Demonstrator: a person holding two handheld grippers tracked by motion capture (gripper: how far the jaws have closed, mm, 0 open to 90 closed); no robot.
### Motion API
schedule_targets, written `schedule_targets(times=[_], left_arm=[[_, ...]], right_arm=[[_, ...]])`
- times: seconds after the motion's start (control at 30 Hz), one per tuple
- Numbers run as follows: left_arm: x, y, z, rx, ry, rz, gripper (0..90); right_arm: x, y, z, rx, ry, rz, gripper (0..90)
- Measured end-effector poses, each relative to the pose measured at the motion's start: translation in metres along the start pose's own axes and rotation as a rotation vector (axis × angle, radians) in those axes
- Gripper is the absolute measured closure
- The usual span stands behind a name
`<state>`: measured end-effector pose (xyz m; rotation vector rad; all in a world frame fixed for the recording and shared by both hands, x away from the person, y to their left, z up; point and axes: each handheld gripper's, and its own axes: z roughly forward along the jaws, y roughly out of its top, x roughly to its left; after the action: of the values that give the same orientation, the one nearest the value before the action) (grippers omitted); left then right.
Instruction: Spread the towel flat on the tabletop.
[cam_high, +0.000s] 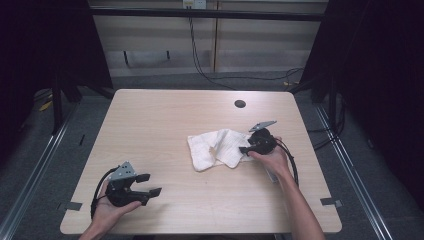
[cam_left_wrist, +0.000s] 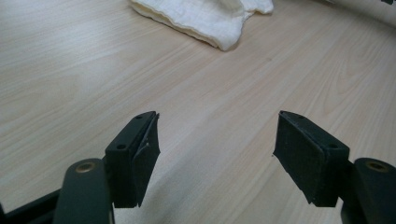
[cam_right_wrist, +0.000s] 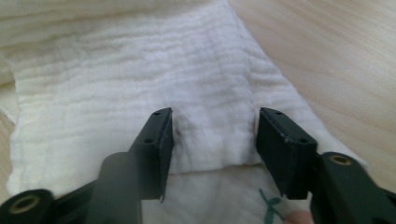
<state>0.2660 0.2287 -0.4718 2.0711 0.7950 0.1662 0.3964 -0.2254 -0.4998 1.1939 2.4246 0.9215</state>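
Right gripper (cam_right_wrist: 212, 154): fingers (cam_right_wrist: 156, 149) parted astride a raised fold of the cloth (cam_right_wrist: 140, 84), not yet pinched. Cloth is laid crumpled right of centre on the tabletop (cam_high: 165, 115). Grasp step judged underway; closing is called for next. Left gripper (cam_left_wrist: 215, 158) is held open, idle.

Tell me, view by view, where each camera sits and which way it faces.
High view: above the person's side, looking forward and down on the table; forearms, left gripper and right gripper show.
Left gripper view: on the left gripper, facing across bare wood toward the cloth; jaws wide apart.
Right gripper view: on the right gripper, looking down at the cloth; jaws straddle a fold.
All share the cloth.
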Motion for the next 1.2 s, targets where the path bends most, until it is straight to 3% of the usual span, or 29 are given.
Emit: schedule_targets(times=[0.07, 0.1, 0.13, 0.37, 0.57, 0.77, 1.0, 1.13, 1.2], left_arm=[[0.0, 0.0, 0.0, 0.001, -0.001, 0.003, 30.4], [0.0, 0.0, 0.0, -0.001, -0.001, 0.011, 30.3], [0.0, 0.0, 0.0, 0.0, 0.001, 0.013, 30.4], [0.0, 0.0, 0.0, 0.0, -0.001, 0.003, 30.4], [0.001, 0.0, -0.001, -0.004, 0.001, 0.01, 30.9], [0.0, 0.0, -0.001, -0.012, -0.009, -0.005, 37.6], [0.002, 0.0, -0.001, -0.01, -0.008, -0.007, 35.1], [0.001, 0.0, 0.0, -0.004, -0.002, -0.004, 32.0], [0.001, 0.0, 0.0, -0.001, 0.011, -0.007, 34.6]], right_arm=[[-0.001, -0.001, 0.0, -0.005, 0.0, 0.002, 51.3], [-0.001, 0.0, -0.001, -0.003, -0.003, -0.001, 63.4], [-0.001, -0.001, -0.001, -0.009, -0.004, -0.003, 67.5], [-0.003, -0.001, -0.002, -0.017, 0.022, 0.011, 81.0], [0.0, -0.006, -0.003, -0.038, 0.022, 0.004, 82.9], [0.004, -0.01, -0.007, -0.039, 0.076, 0.024, 83.3], [0.01, -0.016, -0.011, -0.042, 0.126, 0.033, 83.5], [0.016, -0.017, -0.013, -0.032, 0.128, 0.01, 83.6], [0.021, -0.017, -0.014, -0.029, 0.113, -0.012, 84.0]])
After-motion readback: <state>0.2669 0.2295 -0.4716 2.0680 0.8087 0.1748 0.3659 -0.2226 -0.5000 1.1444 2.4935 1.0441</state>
